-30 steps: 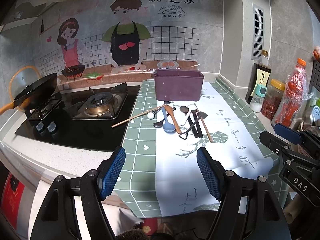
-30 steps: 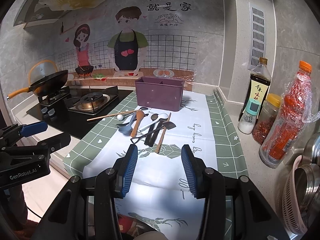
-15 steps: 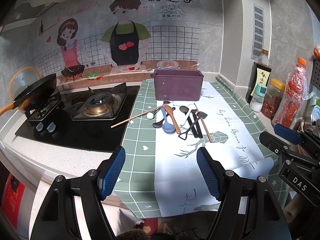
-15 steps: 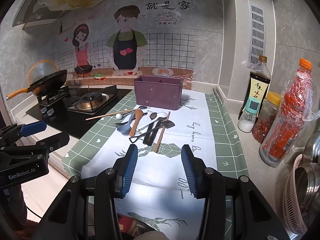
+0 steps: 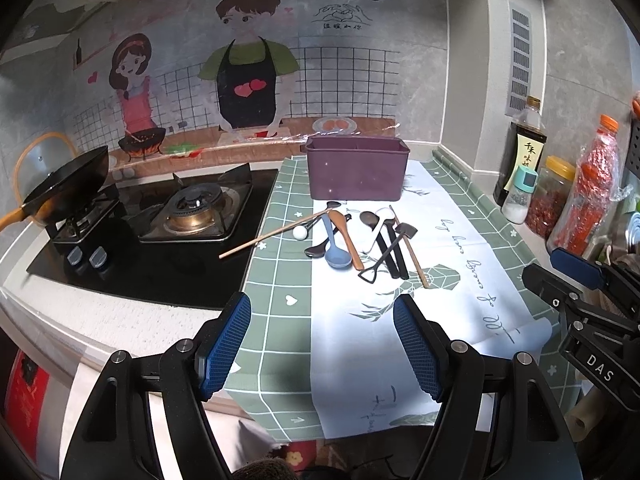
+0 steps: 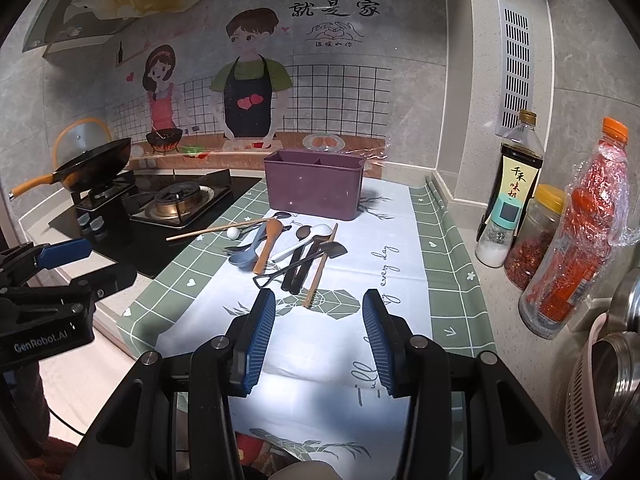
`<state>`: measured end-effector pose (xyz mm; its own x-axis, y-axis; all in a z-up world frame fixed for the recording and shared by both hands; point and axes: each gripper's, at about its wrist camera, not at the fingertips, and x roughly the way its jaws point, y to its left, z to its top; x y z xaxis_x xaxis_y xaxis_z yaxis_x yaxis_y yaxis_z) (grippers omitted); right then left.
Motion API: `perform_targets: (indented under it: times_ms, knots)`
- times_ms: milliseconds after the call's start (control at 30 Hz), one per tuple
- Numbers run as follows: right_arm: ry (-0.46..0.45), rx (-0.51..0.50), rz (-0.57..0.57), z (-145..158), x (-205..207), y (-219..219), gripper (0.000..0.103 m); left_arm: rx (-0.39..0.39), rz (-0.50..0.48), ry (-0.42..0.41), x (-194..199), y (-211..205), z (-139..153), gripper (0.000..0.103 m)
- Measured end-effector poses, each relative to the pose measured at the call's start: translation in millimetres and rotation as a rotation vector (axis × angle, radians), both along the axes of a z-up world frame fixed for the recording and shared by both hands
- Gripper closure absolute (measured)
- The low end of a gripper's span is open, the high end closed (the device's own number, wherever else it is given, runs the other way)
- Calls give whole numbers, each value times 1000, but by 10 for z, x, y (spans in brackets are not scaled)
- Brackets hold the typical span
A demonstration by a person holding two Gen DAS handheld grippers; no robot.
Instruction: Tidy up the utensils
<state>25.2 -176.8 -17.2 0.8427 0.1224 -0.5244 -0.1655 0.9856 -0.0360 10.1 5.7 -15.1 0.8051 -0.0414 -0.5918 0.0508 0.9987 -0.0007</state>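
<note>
A purple utensil holder [image 5: 357, 172] [image 6: 315, 185] stands upright at the back of the mat. In front of it lies a loose pile of utensils: a blue spoon [image 5: 335, 252] [image 6: 247, 251], a wooden spoon [image 5: 347, 236] [image 6: 267, 245], a white spoon [image 6: 309, 240], black spoons [image 5: 390, 248] [image 6: 298, 264], a small black shovel-shaped spoon [image 5: 386, 254] [image 6: 296, 262] and a long wooden stick [image 5: 276, 234] [image 6: 216, 231]. My left gripper [image 5: 322, 346] is open and empty above the mat's near edge. My right gripper [image 6: 319, 338] is open and empty, short of the pile.
A gas hob [image 5: 192, 216] with a black wok [image 5: 68, 188] lies left of the mat. A soy sauce bottle [image 6: 516, 176], salt shaker [image 6: 498, 236], chilli jar [image 6: 534, 236] and red bottle [image 6: 576, 240] line the right wall. Steel pots sit in a pink basket [image 6: 600, 400].
My right gripper has moved slightly forward toward the pile of utensils. My left gripper has stayed almost still.
</note>
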Motion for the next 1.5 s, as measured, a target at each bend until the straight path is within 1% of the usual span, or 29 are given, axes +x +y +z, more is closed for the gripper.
perform_targets:
  times_ms: [167,267,533,633,733,767,867,933,967,1033,1067,1167,1233,1333,1400,1500]
  knots:
    - [3,-34,-31,-20,191,-37,60,1,0,24,214,62,-12,29]
    - [16,-47,-45,-43,333,-57,60,-3,3,23,323,123,-4,29]
    - [80,-38,-53,-123,752,-24,60,-52,34,61,772,400,-74,28]
    - [108,-29,-43,-164,948,21,60,-62,43,51,931,533,-82,28]
    - [149,9,-37,-180,1202,52,60,-61,37,34,1102,681,-75,27]
    - [169,41,-34,-180,1351,60,60,-58,33,34,1157,721,-75,27]
    - [208,107,-47,-191,1738,92,60,-45,24,56,1359,860,-102,27]
    - [239,146,-67,-224,2023,121,62,-46,25,70,1468,943,-141,27]
    - [262,166,-86,-267,2213,141,63,-58,28,74,1522,975,-159,27]
    - [300,183,-116,-351,2439,178,70,-89,33,79,1634,1056,-209,27]
    - [318,184,-130,-408,2564,217,71,-102,36,80,1688,1079,-227,27]
    - [354,138,-174,-582,2830,378,72,-145,31,80,1890,1128,-266,27]
    - [369,113,-194,-682,2926,444,72,-142,29,82,2003,1119,-289,27]
    - [425,139,-224,-824,3062,466,72,-132,18,114,2134,1062,-348,27]
    - [431,157,-237,-858,3115,456,72,-123,4,132,2180,1012,-378,27]
    - [420,143,-245,-878,3170,458,72,-96,4,147,2196,974,-420,27]
